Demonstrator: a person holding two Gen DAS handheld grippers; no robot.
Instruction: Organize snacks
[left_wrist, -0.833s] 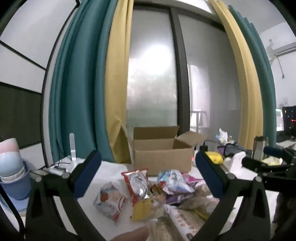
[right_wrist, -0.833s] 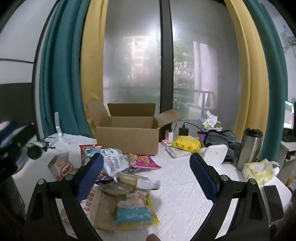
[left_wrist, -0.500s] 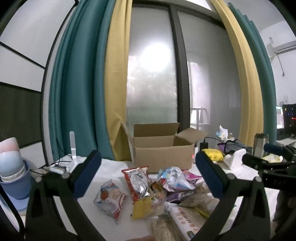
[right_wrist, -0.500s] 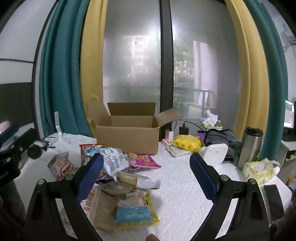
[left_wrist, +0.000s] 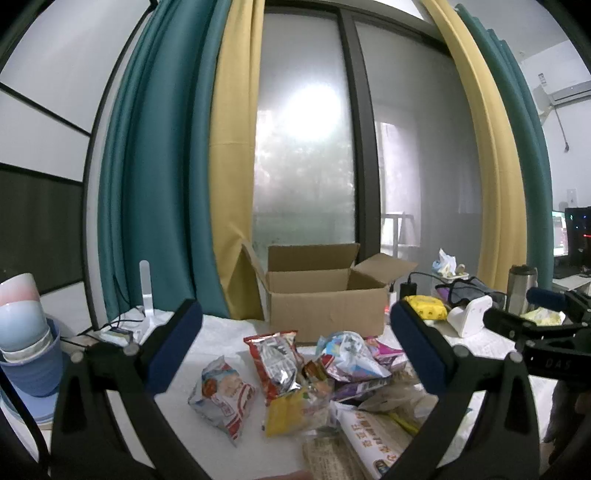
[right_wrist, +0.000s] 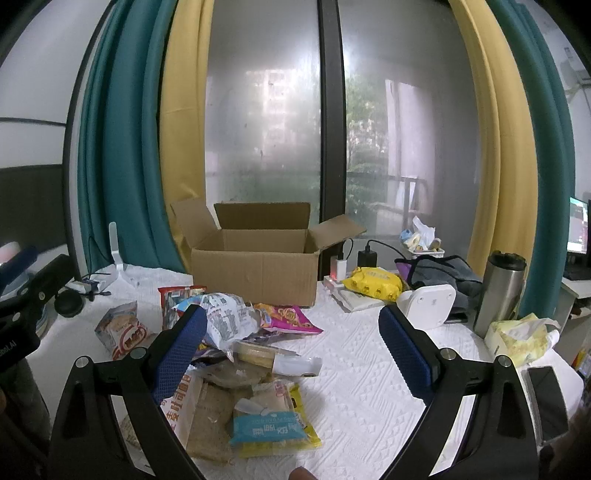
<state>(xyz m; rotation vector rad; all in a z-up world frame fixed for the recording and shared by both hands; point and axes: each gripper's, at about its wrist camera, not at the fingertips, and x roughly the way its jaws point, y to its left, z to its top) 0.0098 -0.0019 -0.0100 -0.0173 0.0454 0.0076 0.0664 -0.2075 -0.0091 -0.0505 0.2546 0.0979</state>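
Observation:
A heap of snack packets (left_wrist: 317, 373) lies on the white tablecloth in front of an open cardboard box (left_wrist: 321, 295). In the right wrist view the same heap (right_wrist: 236, 332) sits left of centre, before the box (right_wrist: 255, 258). A red-and-white packet (left_wrist: 221, 395) lies apart at the heap's left. My left gripper (left_wrist: 295, 343) hangs open above the heap, nothing between its blue pads. My right gripper (right_wrist: 291, 343) is open too, over the heap's right edge and bare cloth, holding nothing.
Stacked bowls in a blue tub (left_wrist: 22, 350) stand at the left. To the right are a yellow pouch (right_wrist: 373, 282), a white stand (right_wrist: 428, 304), a steel flask (right_wrist: 498, 295), a tissue pack (right_wrist: 517, 332) and a phone (right_wrist: 546, 402). A charger and cables (right_wrist: 365, 254) lie beside the box.
The left wrist view has tilted down slightly, so box and snacks sit a little higher in frame. The right gripper has barely moved. Both stay open.

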